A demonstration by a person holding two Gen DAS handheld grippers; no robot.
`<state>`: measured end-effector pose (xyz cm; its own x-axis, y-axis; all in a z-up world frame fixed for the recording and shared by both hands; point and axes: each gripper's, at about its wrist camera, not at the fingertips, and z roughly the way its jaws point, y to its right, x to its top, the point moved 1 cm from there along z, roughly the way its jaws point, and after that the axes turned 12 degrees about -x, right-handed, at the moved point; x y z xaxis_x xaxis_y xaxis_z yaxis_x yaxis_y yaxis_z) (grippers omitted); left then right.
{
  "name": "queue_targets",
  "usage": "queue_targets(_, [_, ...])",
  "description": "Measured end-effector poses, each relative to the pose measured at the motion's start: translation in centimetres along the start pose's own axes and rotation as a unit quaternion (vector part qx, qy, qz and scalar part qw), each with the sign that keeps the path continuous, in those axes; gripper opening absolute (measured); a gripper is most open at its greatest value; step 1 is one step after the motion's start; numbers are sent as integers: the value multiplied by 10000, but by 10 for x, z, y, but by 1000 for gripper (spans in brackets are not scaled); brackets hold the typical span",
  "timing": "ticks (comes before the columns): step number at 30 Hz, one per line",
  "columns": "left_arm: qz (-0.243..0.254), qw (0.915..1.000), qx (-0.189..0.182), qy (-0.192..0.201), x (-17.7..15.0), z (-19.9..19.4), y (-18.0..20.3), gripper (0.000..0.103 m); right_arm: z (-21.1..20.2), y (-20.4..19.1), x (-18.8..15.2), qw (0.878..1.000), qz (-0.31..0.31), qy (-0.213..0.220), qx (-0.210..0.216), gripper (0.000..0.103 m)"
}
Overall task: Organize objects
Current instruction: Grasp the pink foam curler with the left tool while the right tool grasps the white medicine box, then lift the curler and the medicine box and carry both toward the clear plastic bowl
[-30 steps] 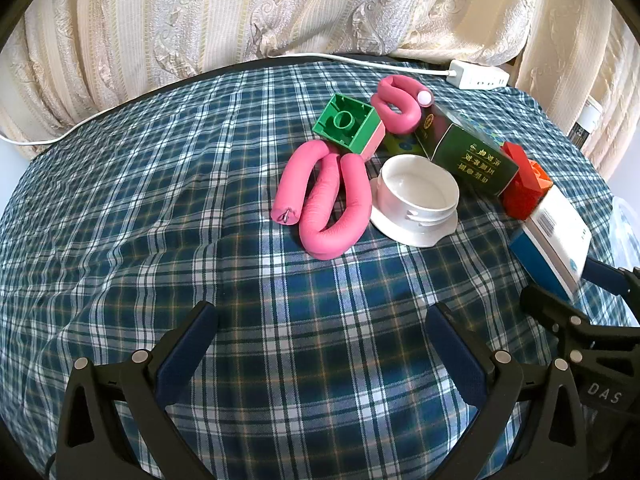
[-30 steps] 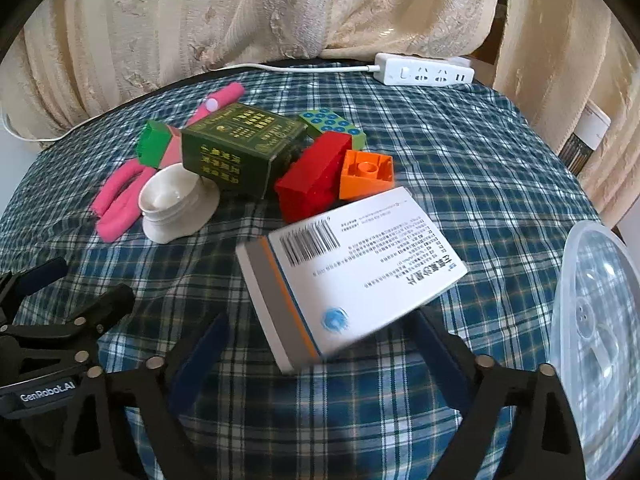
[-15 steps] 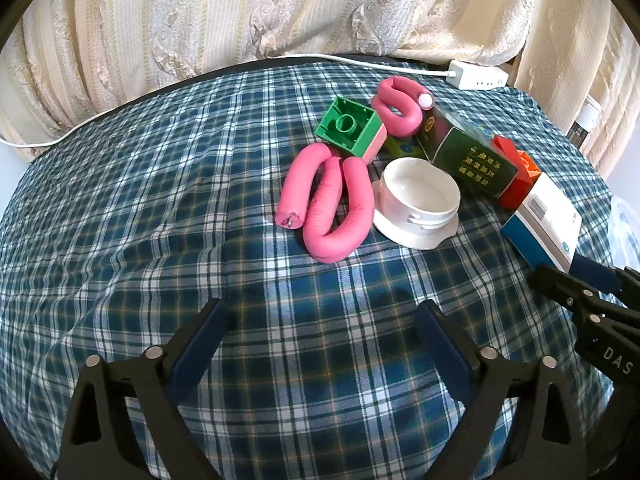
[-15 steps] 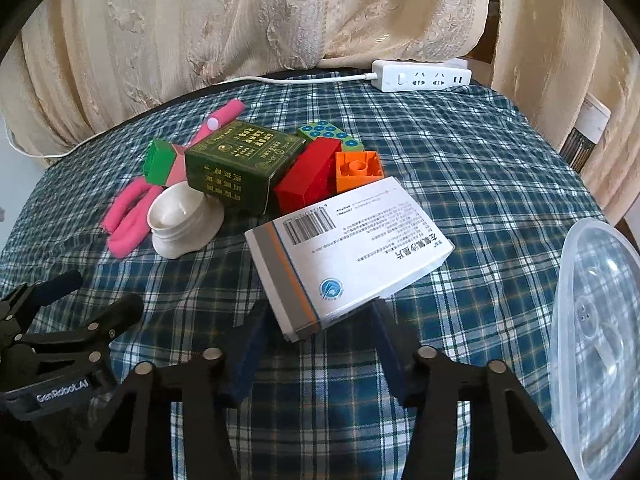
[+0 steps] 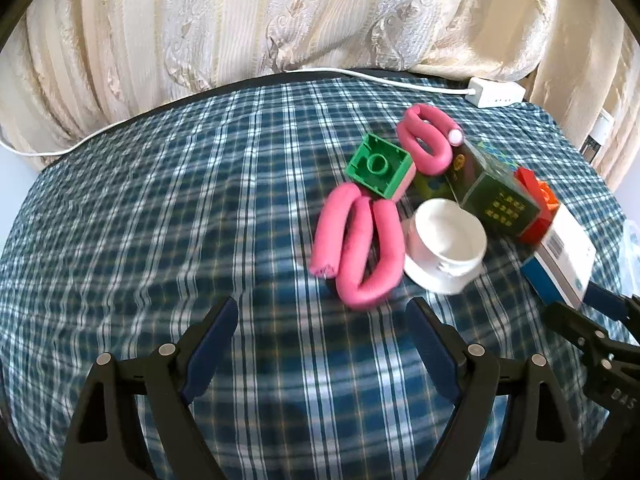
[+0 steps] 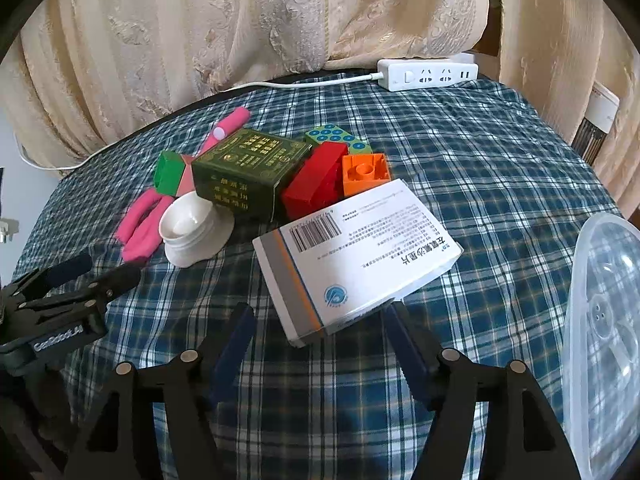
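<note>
- Since the earlier frame, the right gripper (image 6: 320,328) had spread off the white box (image 6: 360,256).
- Left gripper (image 5: 322,334): fingers apart, empty, near the pink roller (image 5: 360,248).

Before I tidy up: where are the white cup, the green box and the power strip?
white cup (image 6: 188,222): right wrist view, inside of bowl.
green box (image 6: 250,162): right wrist view, top face.
power strip (image 6: 430,74): right wrist view, socket face.

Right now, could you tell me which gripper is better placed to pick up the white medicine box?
The right gripper. Its open jaws sit just short of the white medicine box, whose near corner lies between the fingertips. The left gripper is open over bare cloth, facing the pink foam rollers, with the box off to its right.
</note>
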<state>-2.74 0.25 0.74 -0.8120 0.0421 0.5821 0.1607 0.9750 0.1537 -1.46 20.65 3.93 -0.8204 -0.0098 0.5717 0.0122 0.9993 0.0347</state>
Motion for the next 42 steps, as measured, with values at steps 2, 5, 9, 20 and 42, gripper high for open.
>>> queue_targets(2, [10, 10000, 21, -20, 5, 3, -1, 86, 1, 2, 2, 10000, 22, 18, 5, 74])
queue_targets(5, [86, 10000, 13, -42, 14, 8, 1, 86, 3, 5, 4, 10000, 79, 37, 18, 76])
queue_targets(9, [155, 9998, -41, -82, 20, 16, 4, 86, 7, 10, 9, 9999, 137, 71, 22, 78])
queue_targets(20, [120, 9997, -223, -75, 29, 27, -2, 71, 13, 27, 14, 9979, 585, -53, 264, 88])
queue_targets(42, [46, 9996, -264, -45, 26, 24, -8, 54, 44, 8, 44, 9957, 637, -212, -639, 98])
